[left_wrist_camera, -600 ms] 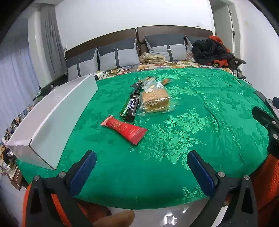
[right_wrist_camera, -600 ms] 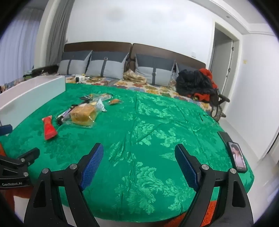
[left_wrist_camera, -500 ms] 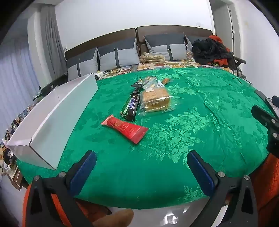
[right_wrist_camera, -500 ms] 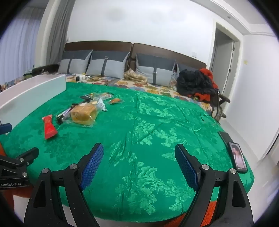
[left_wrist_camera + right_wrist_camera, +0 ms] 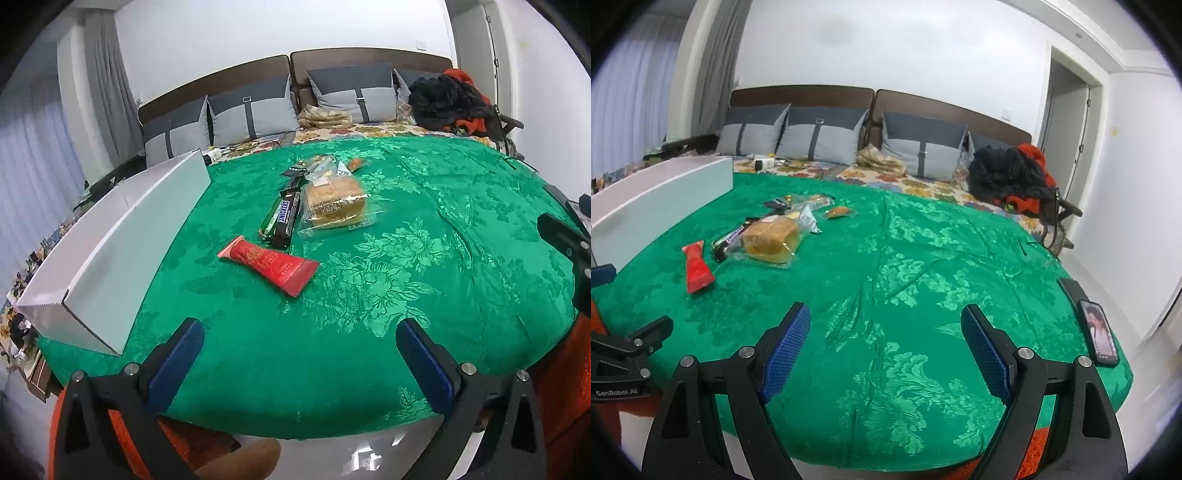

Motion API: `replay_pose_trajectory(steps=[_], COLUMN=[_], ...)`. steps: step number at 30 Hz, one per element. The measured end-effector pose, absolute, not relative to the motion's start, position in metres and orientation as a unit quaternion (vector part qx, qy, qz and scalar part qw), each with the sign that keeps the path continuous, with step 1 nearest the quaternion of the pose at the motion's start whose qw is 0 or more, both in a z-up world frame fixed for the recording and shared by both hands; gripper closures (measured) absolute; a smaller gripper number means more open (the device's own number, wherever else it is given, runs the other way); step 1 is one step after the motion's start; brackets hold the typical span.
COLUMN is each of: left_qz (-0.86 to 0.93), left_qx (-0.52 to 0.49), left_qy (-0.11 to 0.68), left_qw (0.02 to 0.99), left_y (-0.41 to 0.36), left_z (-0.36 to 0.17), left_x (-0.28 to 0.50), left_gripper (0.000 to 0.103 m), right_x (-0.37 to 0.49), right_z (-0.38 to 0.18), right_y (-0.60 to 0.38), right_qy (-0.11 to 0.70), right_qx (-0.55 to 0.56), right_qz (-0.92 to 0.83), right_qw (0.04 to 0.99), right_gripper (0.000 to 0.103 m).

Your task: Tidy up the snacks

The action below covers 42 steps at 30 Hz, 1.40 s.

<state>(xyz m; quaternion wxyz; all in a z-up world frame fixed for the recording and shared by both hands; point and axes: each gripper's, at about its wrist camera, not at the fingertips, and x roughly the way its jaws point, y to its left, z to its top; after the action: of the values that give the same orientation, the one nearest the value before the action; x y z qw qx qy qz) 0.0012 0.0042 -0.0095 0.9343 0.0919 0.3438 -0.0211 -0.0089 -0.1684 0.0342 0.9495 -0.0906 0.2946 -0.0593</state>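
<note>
A red snack packet [image 5: 269, 264] [image 5: 696, 266] lies on the green cloth [image 5: 406, 258], nearest my left gripper. Behind it lie a Snickers bar [image 5: 286, 218] [image 5: 729, 240] beside a green bar [image 5: 269, 218], a bagged bread loaf [image 5: 334, 205] [image 5: 772, 238], and small packets [image 5: 317, 166] [image 5: 812, 201]. A long white box [image 5: 110, 240] [image 5: 657, 199] stands open at the left. My left gripper [image 5: 299, 354] is open and empty near the front edge. My right gripper [image 5: 884, 347] is open and empty, far right of the snacks.
A phone [image 5: 1099, 332] lies at the cloth's right edge. Grey pillows [image 5: 251, 114] and a black and orange clothes pile [image 5: 450, 99] lie at the back of the bed. A chair [image 5: 1060, 218] stands at the far right.
Both views have shifted very slightly; the snacks and box have not moved and both grippers stay open.
</note>
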Motion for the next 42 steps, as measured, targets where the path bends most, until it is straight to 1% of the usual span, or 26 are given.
replay_pose_trajectory(steps=[13, 42], left_qz=[-0.021, -0.018], left_qx=[0.093, 0.089], left_qy=[0.350, 0.355], left_qw=[0.932, 0.930], left_y=[0.0046, 0.0073], left_z=[-0.0132, -0.0160], left_x=[0.0031, 0.0065], left_gripper=[0.000, 0.000], right_x=[-0.0056, -0.0050], right_z=[0.0329, 0.0295], right_y=[-0.1766, -0.1713], right_qy=[0.299, 0.303], right_qx=[-0.077, -0.083], right_qz=[-0.060, -0.055], right_qw=[0.949, 0.948], right_gripper=[0.017, 0.017])
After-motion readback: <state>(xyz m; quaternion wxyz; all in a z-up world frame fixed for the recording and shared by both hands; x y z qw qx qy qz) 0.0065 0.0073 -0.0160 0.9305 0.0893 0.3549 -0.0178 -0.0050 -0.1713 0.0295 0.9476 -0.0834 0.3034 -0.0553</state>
